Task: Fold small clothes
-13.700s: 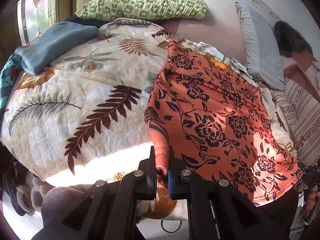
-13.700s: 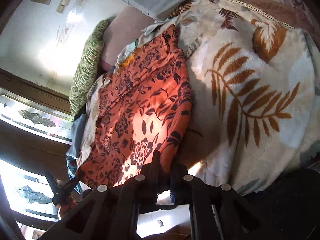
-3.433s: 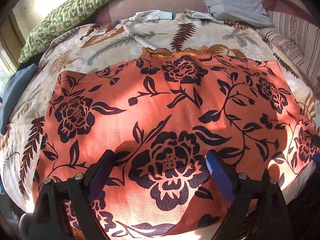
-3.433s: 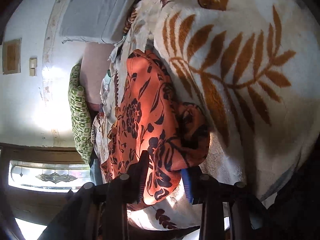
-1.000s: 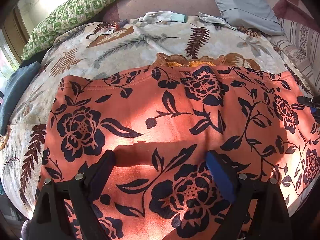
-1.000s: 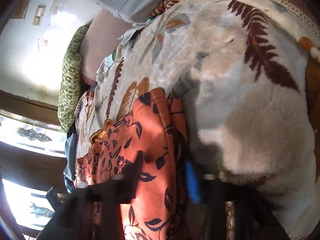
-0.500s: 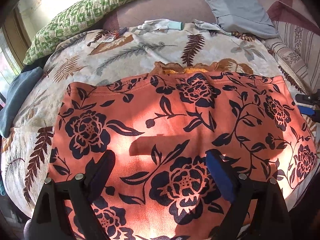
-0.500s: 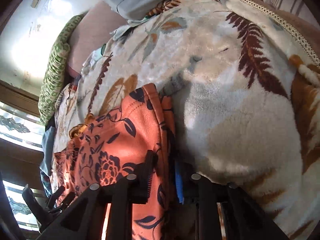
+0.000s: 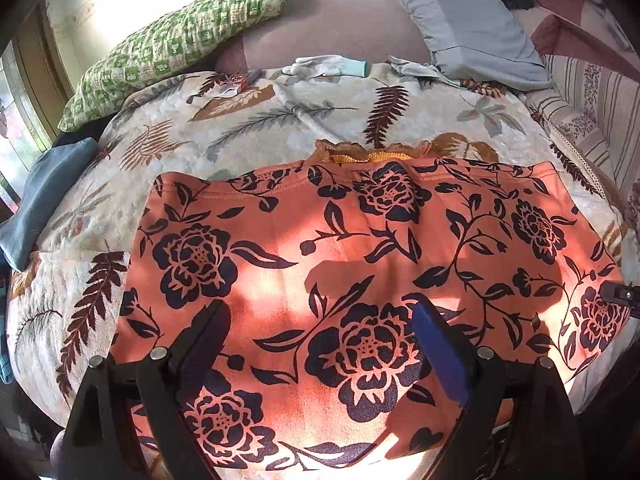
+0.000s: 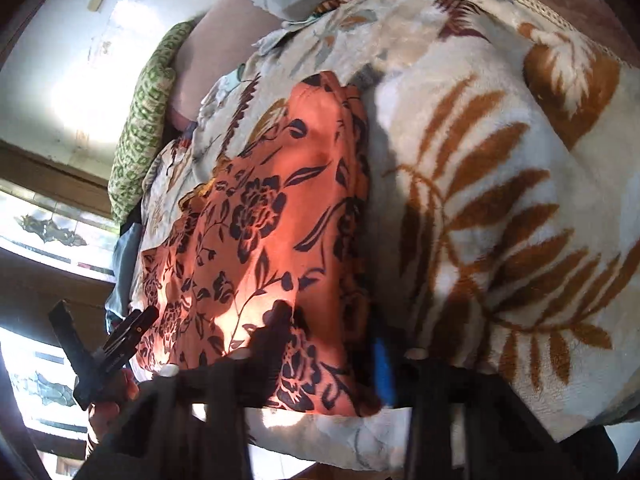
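One orange black-flowered fabric garment (image 9: 360, 264) lies on one leaf-patterned fleece blanket (image 9: 256, 120). The left gripper (image 9: 320, 328) gapes wide, empty; the right gripper (image 10: 332, 344) is closing, the garment's edge between its jaws.

The garment (image 9: 360, 264) is orange with dark navy flowers, leaves and vines. The blanket (image 9: 248, 120) under it is cream with brown, rust and grey fern leaves. One pillow (image 9: 176, 44) has a green and white check, another pillow (image 9: 476, 20) is plain pale grey-blue. A folded cloth (image 9: 48, 196) is dull blue.
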The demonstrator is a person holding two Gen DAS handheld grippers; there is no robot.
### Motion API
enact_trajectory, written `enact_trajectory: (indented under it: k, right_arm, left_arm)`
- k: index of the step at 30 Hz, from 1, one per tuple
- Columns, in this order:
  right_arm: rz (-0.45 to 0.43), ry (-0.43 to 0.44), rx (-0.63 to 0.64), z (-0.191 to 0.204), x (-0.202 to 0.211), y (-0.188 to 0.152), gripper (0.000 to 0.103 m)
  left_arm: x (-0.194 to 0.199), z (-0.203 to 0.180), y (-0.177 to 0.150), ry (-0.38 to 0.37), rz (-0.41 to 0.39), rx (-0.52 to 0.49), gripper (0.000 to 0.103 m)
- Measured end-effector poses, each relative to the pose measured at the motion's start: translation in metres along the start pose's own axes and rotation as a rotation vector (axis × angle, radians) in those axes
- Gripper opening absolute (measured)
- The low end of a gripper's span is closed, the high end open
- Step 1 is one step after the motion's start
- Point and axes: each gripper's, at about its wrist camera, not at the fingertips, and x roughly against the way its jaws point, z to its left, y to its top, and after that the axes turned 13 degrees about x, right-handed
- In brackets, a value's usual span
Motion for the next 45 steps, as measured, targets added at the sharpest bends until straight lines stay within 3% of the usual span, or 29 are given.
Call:
enact_trajectory:
  k: [2, 4, 8, 9, 12, 13, 14, 15, 18, 21, 24, 30, 33, 35, 36, 39, 41, 42, 43, 45]
  right_arm:
    - [-0.005, -0.043, 0.019, 0.006, 0.001, 0.001, 0.023]
    - [0.045, -0.137, 0.014, -0.002, -0.014, -0.005, 0.02]
    - [0.01, -0.196, 0.045, 0.012, -0.006, -0.007, 0.021]
    - [0.011, -0.197, 0.031, 0.01, -0.008, -0.007, 0.025]
    - [0.002, -0.12, -0.081, -0.007, -0.007, -0.01, 0.036]
    - [-0.022, -0.11, -0.102, -0.008, 0.001, -0.012, 0.058]
    - [-0.048, -0.128, -0.11, -0.009, 0.011, -0.014, 0.068]
    - [-0.089, -0.146, -0.124, -0.009, 0.022, -0.019, 0.07]
    - [-0.197, -0.111, -0.218, -0.013, 0.057, -0.041, 0.071]
    - [-0.236, -0.013, -0.255, -0.004, 0.069, -0.062, 0.071]
    - [-0.159, 0.063, -0.285, 0.008, 0.051, -0.065, 0.071]
    - [-0.064, 0.102, -0.415, 0.0, -0.01, -0.064, 0.072]
    - [-0.152, 0.114, -0.44, -0.007, -0.012, -0.061, 0.07]
    - [-0.214, 0.035, -0.364, -0.002, 0.0, -0.054, 0.053]
    - [-0.219, 0.008, -0.339, 0.0, 0.004, -0.05, 0.031]
    - [-0.174, -0.043, -0.252, 0.01, 0.004, -0.04, 0.028]
    - [-0.099, -0.067, -0.235, 0.009, -0.004, -0.039, 0.031]
    - [-0.085, -0.05, -0.259, 0.007, -0.008, -0.041, 0.038]
    - [-0.094, -0.039, -0.272, 0.005, -0.01, -0.043, 0.054]
    - [-0.128, 0.0, -0.282, 0.005, -0.013, -0.044, 0.065]
  left_arm:
    - [-0.002, 0.002, 0.002, -0.004, 0.009, 0.023, 0.092]
    - [-0.001, 0.002, 0.003, -0.013, 0.009, 0.024, 0.092]
    - [0.001, 0.003, 0.004, -0.009, -0.003, 0.019, 0.092]
    - [-0.002, 0.004, 0.005, -0.013, 0.009, 0.029, 0.092]
    - [-0.003, 0.007, 0.002, -0.011, 0.012, 0.028, 0.092]
    - [-0.003, 0.009, 0.002, -0.008, 0.009, 0.031, 0.092]
    - [-0.003, 0.012, 0.002, -0.01, 0.01, 0.04, 0.092]
    - [-0.003, 0.014, 0.002, -0.014, 0.011, 0.053, 0.092]
    - [-0.004, 0.019, 0.002, -0.018, 0.019, 0.075, 0.092]
    - [-0.005, 0.018, 0.0, -0.018, 0.027, 0.069, 0.092]
    - [-0.001, 0.016, -0.001, -0.024, 0.023, 0.06, 0.092]
    - [0.008, 0.022, -0.002, -0.018, 0.003, 0.072, 0.092]
    - [-0.007, 0.019, -0.011, 0.003, 0.056, 0.051, 0.092]
    - [-0.029, 0.01, -0.022, 0.057, 0.119, -0.014, 0.093]
    - [-0.03, 0.007, -0.026, 0.073, 0.087, -0.042, 0.094]
    - [-0.015, 0.005, -0.021, 0.057, 0.061, -0.03, 0.093]
    - [0.006, 0.005, -0.016, 0.014, -0.028, -0.015, 0.093]
    - [0.011, 0.002, -0.015, 0.03, -0.059, -0.036, 0.093]
    - [0.007, -0.001, -0.017, 0.053, -0.054, -0.07, 0.093]
    - [-0.029, -0.005, -0.028, 0.1, 0.098, -0.14, 0.094]
